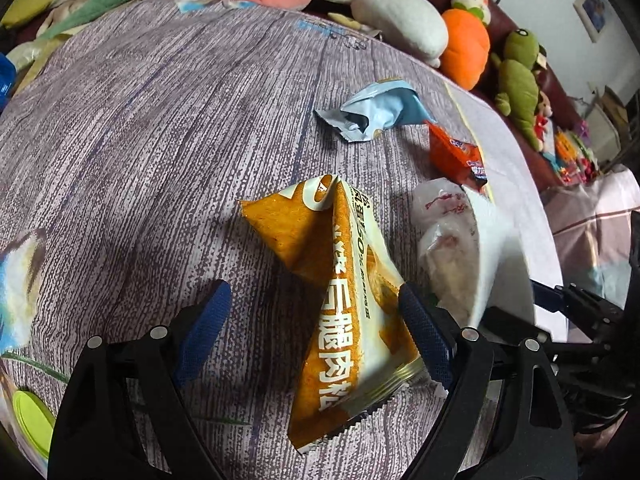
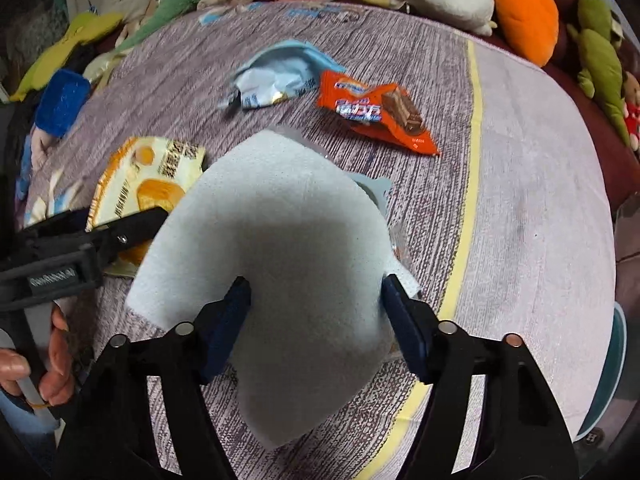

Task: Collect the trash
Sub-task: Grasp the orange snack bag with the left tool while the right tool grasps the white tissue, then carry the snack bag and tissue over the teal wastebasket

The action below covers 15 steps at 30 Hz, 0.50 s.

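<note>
My left gripper is open over a yellow and white snack wrapper that lies crumpled on the table between the fingers, against the right one. That wrapper also shows in the right wrist view. My right gripper stands open around a curled white foam sheet that fills the gap between its fingers. A light blue wrapper and an orange chocolate wrapper lie farther back. A clear plastic bag lies beside the foam sheet.
The table carries a purple-grey cloth with a yellow stripe. Plush toys line its far edge, with an orange one at the right. A green lid lies at the left.
</note>
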Tool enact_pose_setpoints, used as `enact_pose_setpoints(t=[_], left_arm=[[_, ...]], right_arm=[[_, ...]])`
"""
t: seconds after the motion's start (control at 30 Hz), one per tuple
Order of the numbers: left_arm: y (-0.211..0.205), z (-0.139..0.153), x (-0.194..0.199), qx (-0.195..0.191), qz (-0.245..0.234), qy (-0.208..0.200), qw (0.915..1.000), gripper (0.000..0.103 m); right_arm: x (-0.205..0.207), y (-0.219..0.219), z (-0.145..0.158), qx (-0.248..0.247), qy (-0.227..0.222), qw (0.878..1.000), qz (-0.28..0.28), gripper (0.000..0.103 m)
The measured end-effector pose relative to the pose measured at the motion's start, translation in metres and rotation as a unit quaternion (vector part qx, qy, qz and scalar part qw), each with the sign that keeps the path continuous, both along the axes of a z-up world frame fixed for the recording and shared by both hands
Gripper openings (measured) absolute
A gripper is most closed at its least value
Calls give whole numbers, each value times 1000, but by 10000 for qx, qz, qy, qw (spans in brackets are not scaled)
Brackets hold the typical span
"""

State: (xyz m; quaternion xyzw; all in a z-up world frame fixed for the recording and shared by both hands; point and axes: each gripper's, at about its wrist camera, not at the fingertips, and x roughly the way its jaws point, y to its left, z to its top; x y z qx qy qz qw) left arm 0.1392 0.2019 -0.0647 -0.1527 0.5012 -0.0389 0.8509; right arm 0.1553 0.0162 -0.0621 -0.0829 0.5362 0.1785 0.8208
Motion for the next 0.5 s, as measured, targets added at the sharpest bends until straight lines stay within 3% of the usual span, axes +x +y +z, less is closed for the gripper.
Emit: enact_pose_setpoints(t=[0.13, 0.2, 0.27, 0.3, 0.33, 0.5], left_arm=[[-8, 2, -5, 122, -65, -39, 9999, 61], [-11, 4, -7, 127, -87, -52, 9999, 39], [-13, 8, -10, 165, -72, -111, 9998, 32], [-14, 10, -11, 207, -76, -142, 9997, 29], [-16, 13, -13, 251, -72, -180, 9995, 27], [-16, 29, -20, 215, -1, -316, 9993, 21]], right_arm=[[-1, -4, 9, 114, -31, 9999, -14, 47], [-2, -7, 14, 183, -30, 9998, -26, 45], [-3, -11, 18, 285, 1, 9996, -39, 45], [-4, -13, 20, 315, 6, 9995, -43, 40], [-5, -15, 22, 344, -4, 9994, -38, 20], [-10, -28, 35, 580, 48, 9983, -76, 10]])
